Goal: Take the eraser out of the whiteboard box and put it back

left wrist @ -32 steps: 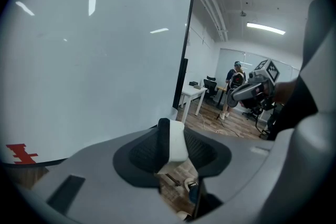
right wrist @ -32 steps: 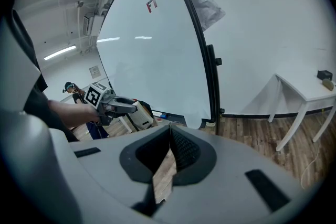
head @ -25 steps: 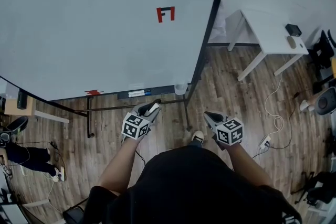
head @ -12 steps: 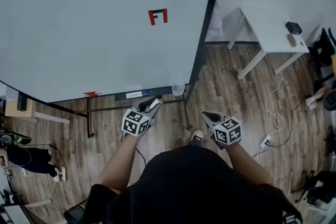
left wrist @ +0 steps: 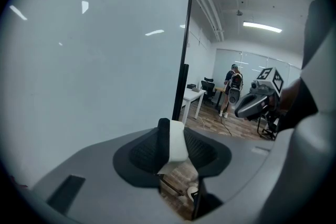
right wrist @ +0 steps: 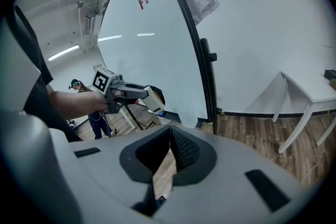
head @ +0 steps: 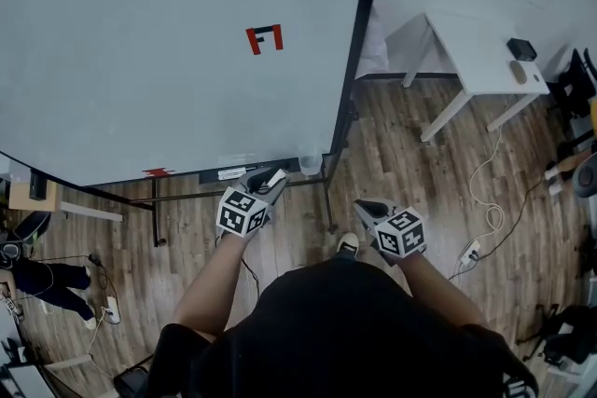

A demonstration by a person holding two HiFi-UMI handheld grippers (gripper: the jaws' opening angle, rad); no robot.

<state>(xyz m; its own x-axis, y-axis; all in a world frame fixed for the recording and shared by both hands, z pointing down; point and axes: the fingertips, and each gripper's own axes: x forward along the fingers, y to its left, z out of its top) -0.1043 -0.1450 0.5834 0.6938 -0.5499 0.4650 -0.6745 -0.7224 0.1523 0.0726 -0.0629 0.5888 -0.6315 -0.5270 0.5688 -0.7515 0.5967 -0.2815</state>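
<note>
My left gripper (head: 267, 183) is shut on the eraser (head: 273, 178), a white block with a black felt side, clamped upright between the pads (left wrist: 173, 140). It hovers just before the whiteboard's bottom tray (head: 233, 172), left of the small clear box (head: 310, 164) at the tray's right end. In the right gripper view the eraser (right wrist: 152, 98) juts from the left gripper (right wrist: 140, 95) towards the board. My right gripper (head: 366, 208) hangs lower and to the right over the wooden floor, jaws together with nothing between them (right wrist: 169, 150).
The big whiteboard (head: 168, 33) on a black frame fills the left, a red mark (head: 264, 38) on it. Its stand's post (head: 356, 61) runs down the middle. A white table (head: 476, 56) stands at right, cables (head: 490, 200) on the floor. A person (left wrist: 233, 86) stands far off.
My left gripper has moved forward and up with the eraser, closer to the board's tray. The right gripper has stayed about where it was.
</note>
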